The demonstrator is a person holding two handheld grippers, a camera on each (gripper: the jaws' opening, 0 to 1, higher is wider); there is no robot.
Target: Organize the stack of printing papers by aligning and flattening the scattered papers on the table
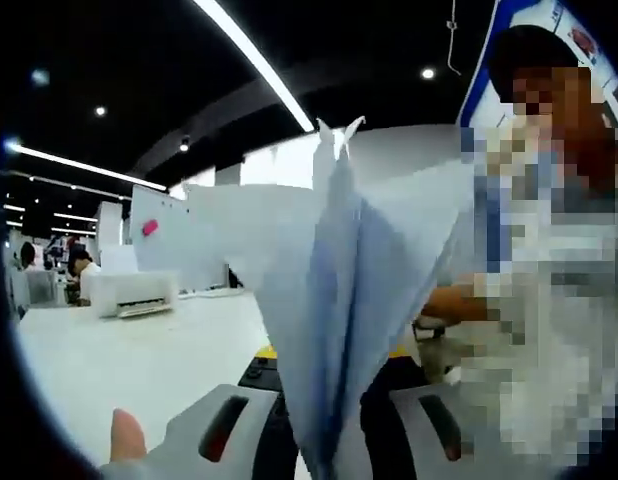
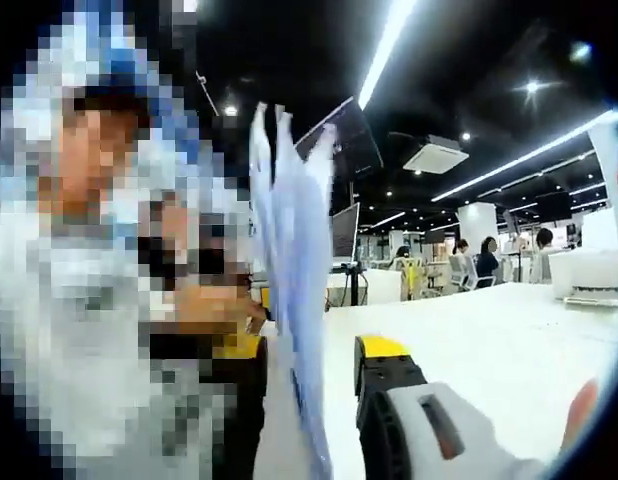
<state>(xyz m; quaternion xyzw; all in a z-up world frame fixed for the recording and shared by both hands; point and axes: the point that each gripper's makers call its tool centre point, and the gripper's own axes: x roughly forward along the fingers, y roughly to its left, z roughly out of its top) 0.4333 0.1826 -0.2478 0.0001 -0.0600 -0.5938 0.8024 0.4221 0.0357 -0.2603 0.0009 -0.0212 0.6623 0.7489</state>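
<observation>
A sheaf of white printing papers (image 1: 334,270) stands on end above the white table (image 1: 139,370), its sheets fanning apart toward the top. My left gripper (image 1: 331,352) is shut on the lower part of the sheaf, with a grey jaw on either side. In the right gripper view the same papers (image 2: 289,260) appear edge-on as a narrow upright fan. My right gripper (image 2: 309,348) is closed on them between its yellow-tipped jaws. The sheets' top corners are uneven.
A person (image 1: 549,300) stands close behind the papers, also seen as the person (image 2: 89,250) at left. A white printer (image 1: 134,293) sits far back on the table, and another printer (image 2: 589,275) at right. Monitors (image 2: 344,230) and seated people lie beyond.
</observation>
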